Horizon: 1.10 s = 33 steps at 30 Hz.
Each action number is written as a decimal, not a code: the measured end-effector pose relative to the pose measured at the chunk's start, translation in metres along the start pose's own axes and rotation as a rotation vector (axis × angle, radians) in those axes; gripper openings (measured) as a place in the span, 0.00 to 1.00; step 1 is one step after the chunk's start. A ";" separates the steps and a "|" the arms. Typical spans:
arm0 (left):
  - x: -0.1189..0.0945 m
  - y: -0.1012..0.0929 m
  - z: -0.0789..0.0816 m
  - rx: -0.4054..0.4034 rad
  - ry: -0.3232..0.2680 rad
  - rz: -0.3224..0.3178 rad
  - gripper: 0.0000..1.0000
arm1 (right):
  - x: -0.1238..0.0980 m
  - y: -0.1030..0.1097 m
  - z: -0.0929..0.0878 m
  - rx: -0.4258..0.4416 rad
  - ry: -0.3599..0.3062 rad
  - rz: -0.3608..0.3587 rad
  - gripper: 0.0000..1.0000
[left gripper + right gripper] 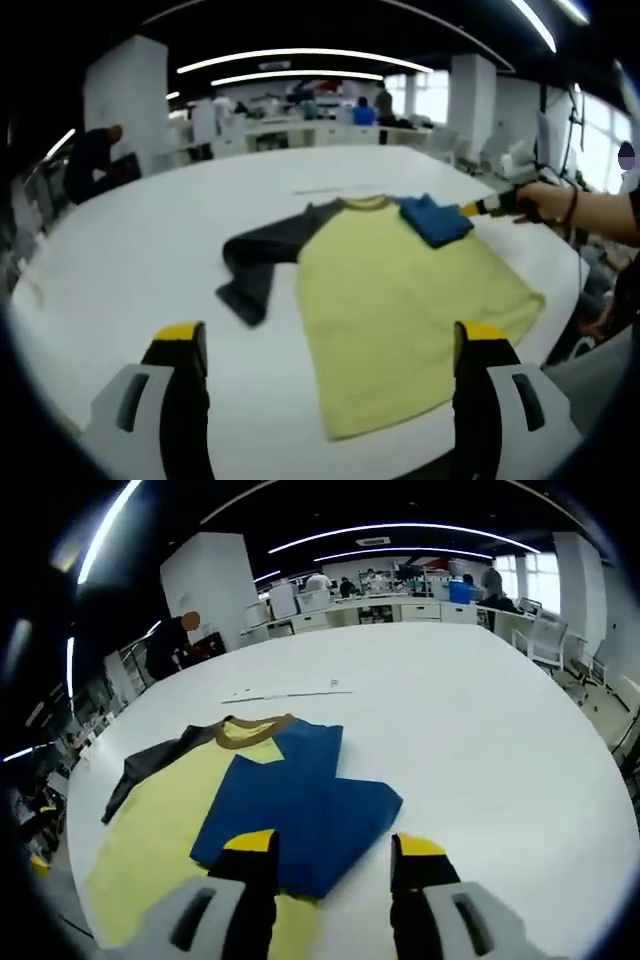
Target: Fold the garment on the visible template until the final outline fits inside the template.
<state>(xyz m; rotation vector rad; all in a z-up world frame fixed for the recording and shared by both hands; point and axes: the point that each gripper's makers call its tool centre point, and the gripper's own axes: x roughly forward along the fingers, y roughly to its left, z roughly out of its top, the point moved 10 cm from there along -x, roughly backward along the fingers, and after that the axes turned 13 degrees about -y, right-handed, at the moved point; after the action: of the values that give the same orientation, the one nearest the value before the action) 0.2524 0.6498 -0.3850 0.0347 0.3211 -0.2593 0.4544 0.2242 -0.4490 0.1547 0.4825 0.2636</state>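
A yellow T-shirt (400,300) lies flat on the white table (150,240), collar (365,203) away from me. Its dark grey sleeve (262,262) is spread out to the left. The blue sleeve (436,218) is folded in over the chest. My left gripper (332,340) hangs open above the shirt's near hem, touching nothing. In the right gripper view the blue sleeve (300,805) lies just ahead of my right gripper (335,852), whose jaws stand apart over the sleeve's near edge. That gripper (478,208), in a person's hand, sits at the sleeve's right end.
A thin pale line (290,693) is marked on the table beyond the collar. The table's rounded edge (560,300) runs close to the shirt's right hem. Desks, chairs and people (95,155) stand far behind the table.
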 end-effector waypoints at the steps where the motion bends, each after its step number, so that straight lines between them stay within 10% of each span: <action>1: 0.000 0.000 0.000 0.000 0.001 0.002 0.99 | 0.001 -0.001 -0.001 0.003 -0.002 -0.008 0.36; 16: -0.002 0.004 -0.003 0.012 0.029 0.018 0.99 | 0.018 -0.012 -0.009 0.087 0.015 -0.093 0.01; 33: -0.001 0.003 -0.001 0.018 0.023 0.012 0.99 | 0.001 0.012 0.016 0.118 -0.033 -0.006 0.00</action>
<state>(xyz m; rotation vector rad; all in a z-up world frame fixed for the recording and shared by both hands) 0.2517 0.6532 -0.3850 0.0576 0.3415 -0.2501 0.4599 0.2349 -0.4330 0.2718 0.4658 0.2270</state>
